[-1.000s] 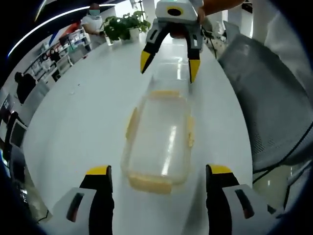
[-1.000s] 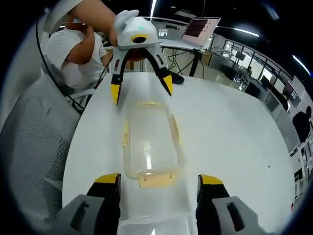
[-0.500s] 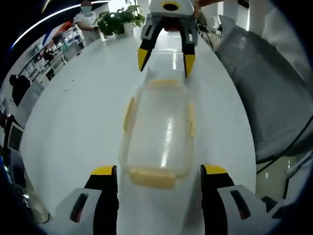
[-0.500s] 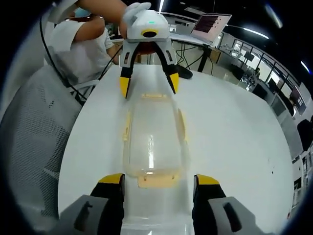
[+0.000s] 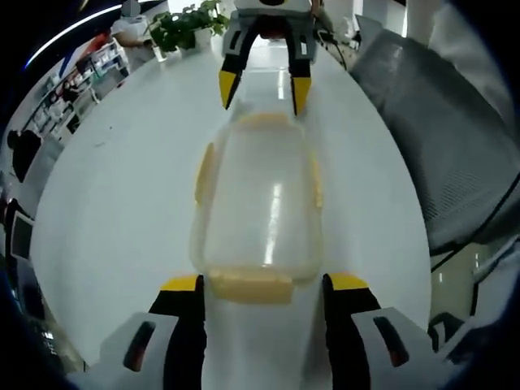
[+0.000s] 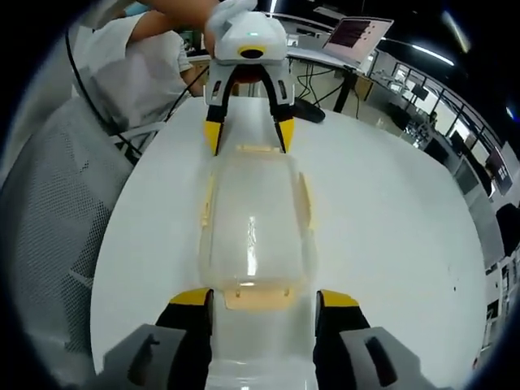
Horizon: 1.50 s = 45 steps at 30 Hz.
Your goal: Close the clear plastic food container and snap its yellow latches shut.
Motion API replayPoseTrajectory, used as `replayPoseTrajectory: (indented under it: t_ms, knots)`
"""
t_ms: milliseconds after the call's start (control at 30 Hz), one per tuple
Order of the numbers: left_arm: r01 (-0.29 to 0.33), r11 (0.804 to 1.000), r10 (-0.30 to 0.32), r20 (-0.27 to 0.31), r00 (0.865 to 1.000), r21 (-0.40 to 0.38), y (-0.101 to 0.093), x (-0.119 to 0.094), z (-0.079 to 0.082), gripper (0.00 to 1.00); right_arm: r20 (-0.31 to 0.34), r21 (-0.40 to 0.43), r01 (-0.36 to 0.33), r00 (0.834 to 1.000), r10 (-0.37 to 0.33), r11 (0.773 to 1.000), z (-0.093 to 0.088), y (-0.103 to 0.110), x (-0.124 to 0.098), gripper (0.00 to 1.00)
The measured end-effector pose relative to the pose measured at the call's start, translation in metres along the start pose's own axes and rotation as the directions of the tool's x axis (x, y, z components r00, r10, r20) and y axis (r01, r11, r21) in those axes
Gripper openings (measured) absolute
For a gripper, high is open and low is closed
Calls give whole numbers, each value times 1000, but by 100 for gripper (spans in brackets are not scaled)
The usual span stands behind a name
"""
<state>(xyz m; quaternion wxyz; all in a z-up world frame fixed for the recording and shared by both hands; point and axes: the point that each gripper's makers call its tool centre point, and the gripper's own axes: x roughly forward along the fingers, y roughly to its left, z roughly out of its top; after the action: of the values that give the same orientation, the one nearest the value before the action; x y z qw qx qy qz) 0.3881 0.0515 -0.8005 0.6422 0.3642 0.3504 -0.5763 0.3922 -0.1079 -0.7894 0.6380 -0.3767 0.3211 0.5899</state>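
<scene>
Container (image 5: 258, 207), clear rounded plastic, 4 yellow latches (image 5: 250, 286)

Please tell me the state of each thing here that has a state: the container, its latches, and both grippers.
clear container: lid on, lying on the white table
yellow end latches: sticking outward, apparently not snapped down
left gripper: open, jaws either side of one end latch
right gripper: open, at the opposite end
</scene>
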Motion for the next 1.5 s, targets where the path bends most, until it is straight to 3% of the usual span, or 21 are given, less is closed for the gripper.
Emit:
replayPoseTrajectory:
  t_ms: [467, 600, 800, 1267, 1500]
  knots:
    - [37, 999, -37, -4, 999, -38, 2, 1, 0, 50, -27, -20, -38, 999, 37, 999, -2, 1, 7, 40]
    - [43, 998, -44, -5, 999, -34, 3, 1, 0, 49, -39, -36, -55, 998, 54, 998, -4, 3, 9, 37]
    - [68, 998, -68, -11, 998, 0, 0, 2, 0, 40, -71, -32, -91, 994, 88, 995, -10, 6, 12, 38]
    - [60, 998, -60, -35, 998, -6, 0, 3, 0, 40, -96, -21, -111, 990, 108, 994, -11, 9, 13, 37]
    - [58, 998, -56, -77, 995, 35, 0, 2, -1, 38, -99, -31, -93, 991, 90, 995, -8, 8, 12, 37]
